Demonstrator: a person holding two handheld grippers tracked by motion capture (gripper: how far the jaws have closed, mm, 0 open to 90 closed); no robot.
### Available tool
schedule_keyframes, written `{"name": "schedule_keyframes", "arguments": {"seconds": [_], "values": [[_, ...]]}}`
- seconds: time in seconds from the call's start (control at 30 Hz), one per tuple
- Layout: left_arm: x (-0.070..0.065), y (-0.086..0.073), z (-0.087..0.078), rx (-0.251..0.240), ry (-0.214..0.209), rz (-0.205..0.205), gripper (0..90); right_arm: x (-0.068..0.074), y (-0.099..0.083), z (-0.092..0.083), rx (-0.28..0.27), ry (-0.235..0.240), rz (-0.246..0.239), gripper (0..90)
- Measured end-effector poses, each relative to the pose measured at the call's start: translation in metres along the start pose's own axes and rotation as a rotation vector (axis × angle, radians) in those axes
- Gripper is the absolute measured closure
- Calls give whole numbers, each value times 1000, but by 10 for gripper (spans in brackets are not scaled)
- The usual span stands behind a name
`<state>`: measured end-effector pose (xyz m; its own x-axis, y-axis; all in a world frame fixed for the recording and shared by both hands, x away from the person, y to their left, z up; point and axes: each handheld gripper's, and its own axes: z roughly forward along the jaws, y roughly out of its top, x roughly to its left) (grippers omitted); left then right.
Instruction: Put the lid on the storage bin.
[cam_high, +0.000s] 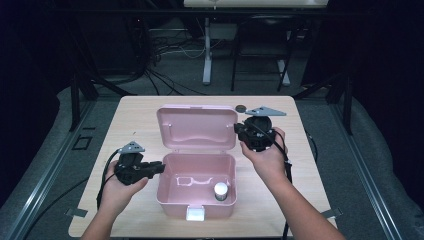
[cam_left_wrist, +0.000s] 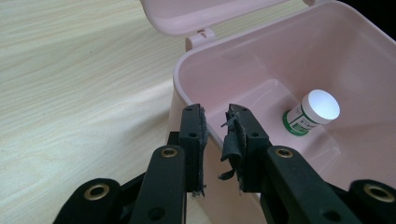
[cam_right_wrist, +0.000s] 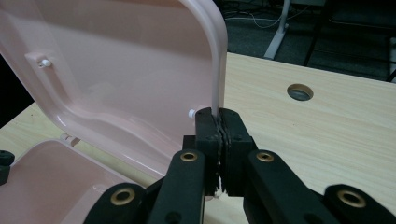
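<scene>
Pink box (cam_high: 196, 186) open on table (cam_high: 135, 115), bottle (cam_high: 220, 191) already inside, just beyond left gripper (cam_left_wrist: 215, 140), jaws slightly apart astride box wall. Lid (cam_right_wrist: 116, 79) upright, edge pinched tight by right gripper (cam_right_wrist: 219, 135). Left: swinging lid down, latching.

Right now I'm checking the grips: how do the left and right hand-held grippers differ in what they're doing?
The left hand-held gripper has a gap between its jaws, which straddle the box wall at its left rim; the right hand-held gripper is shut on the lid's edge. The left lies low beside the box, pointing across it towards the bottle; the right sits higher, by the raised lid. Both are black, and each is held in one hand.
</scene>
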<state>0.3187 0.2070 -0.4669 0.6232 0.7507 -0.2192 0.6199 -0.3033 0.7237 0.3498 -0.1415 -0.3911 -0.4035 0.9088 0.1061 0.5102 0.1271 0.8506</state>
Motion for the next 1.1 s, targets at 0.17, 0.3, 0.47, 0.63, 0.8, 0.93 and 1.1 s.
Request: {"name": "schedule_keyframes", "arguments": {"seconds": [0.17,0.3,0.47,0.63,0.8,0.93,1.1], "values": [[0,0,0,-1,0,-4,764,2,-3,-4,-7,2,-12,878],[0,0,0,0,0,0,764,3,-5,-6,-19,2,-17,878],[0,0,0,-1,0,-4,764,5,-8,-9,-28,-6,-36,878],[0,0,0,-1,-1,-3,764,6,-11,-11,-43,-5,-44,878],[0,0,0,1,-2,-1,763,7,-14,-11,-59,-10,-49,878],[0,1,-1,-4,-3,0,771,8,-15,-12,-67,-11,-51,877],[2,5,-9,-37,9,3,764,8,-16,-12,-72,-10,-55,877]]}}
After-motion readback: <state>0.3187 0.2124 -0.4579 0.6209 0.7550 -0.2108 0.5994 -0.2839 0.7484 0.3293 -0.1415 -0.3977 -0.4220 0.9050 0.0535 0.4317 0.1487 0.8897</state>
